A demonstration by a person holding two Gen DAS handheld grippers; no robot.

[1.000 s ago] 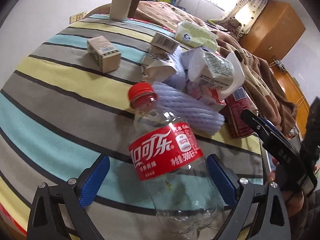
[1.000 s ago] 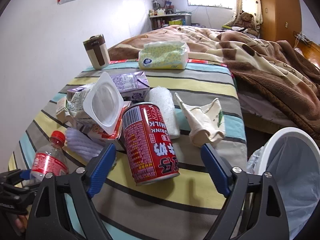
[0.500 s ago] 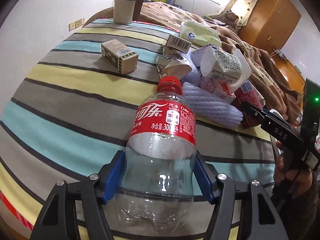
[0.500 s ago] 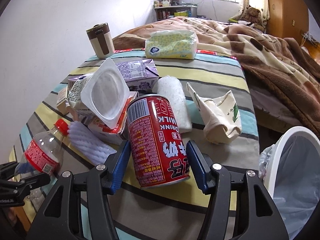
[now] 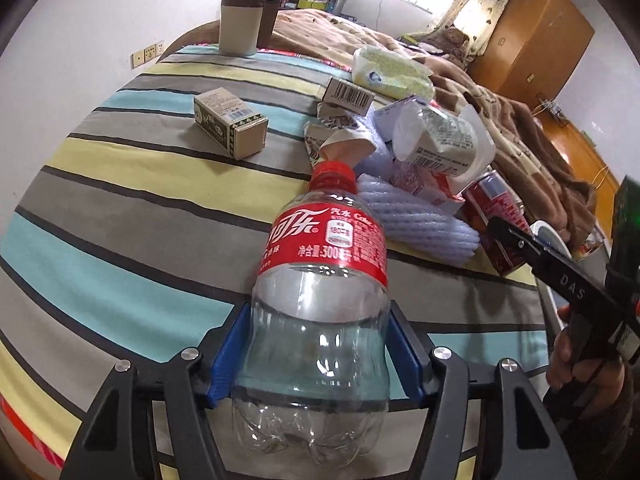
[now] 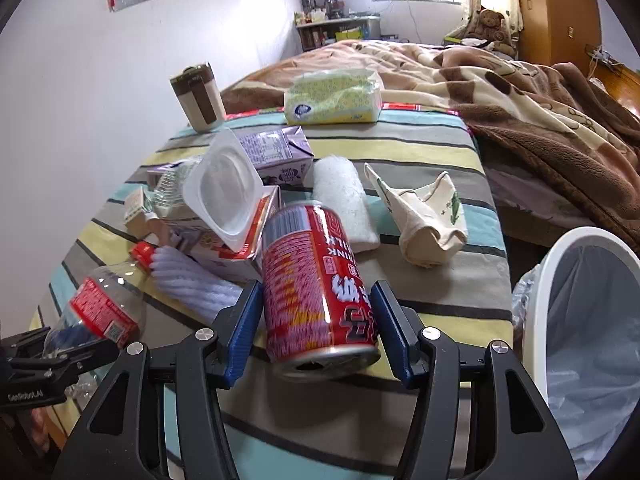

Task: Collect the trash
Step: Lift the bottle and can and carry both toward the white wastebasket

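A clear cola bottle (image 5: 320,240) with a red label and cap sits between the blue pads of my left gripper (image 5: 316,356). Its jaws are closing and the pads press on the bottle's lower body. In the right wrist view a red milk-drink can (image 6: 316,272) tilts between the pads of my right gripper (image 6: 316,332). Those jaws are closing too, both pads against the can's sides. The can (image 5: 496,216) also shows at the left wrist view's right edge. The bottle (image 6: 100,312) appears low on the left of the right wrist view.
On the striped table (image 6: 432,312) lie a yoghurt cup (image 6: 224,196), a purple carton (image 6: 276,152), a foam sleeve (image 6: 192,280), a paper cone (image 6: 424,216), a small box (image 5: 232,128), a tissue pack (image 6: 332,98) and a brown mug (image 6: 198,98). A lined white bin (image 6: 536,300) stands right of the table.
Both grippers went from wide apart to closed, the left one on the bottle and the right one on the can. The bottle swung straight between the pads and the can tipped.
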